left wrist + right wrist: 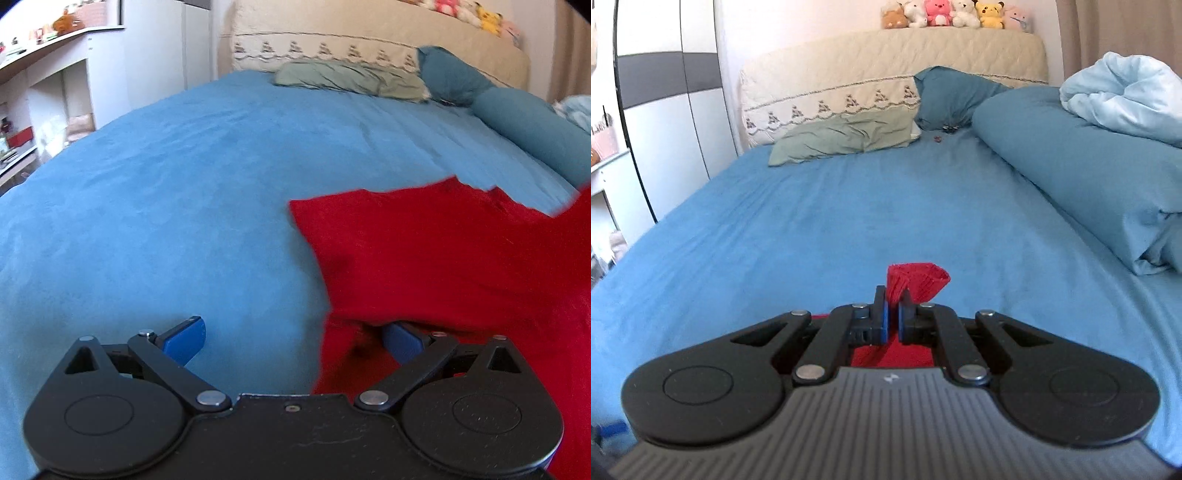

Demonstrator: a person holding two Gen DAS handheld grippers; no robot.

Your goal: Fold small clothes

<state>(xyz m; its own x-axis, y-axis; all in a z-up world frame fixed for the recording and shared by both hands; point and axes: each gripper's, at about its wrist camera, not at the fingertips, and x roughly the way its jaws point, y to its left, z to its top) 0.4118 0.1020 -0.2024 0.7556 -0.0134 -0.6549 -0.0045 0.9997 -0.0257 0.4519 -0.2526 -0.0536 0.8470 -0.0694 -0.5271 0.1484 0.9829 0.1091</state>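
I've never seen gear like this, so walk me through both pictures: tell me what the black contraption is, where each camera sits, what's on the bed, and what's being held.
No robot here: a person holds a two-finger gripper in each hand, each with a camera looking forward along its fingers. One picture comes from the left gripper, whose blue-padded fingers stand wide apart at the edge of a red garment spread on the blue bedspread. The other comes from the right gripper, pinched shut on a bunched bit of the same red cloth. Pillows, a rolled duvet and plush toys sit further back.

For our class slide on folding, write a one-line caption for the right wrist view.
Right gripper pinches a bunched edge of red cloth above a blue bed.
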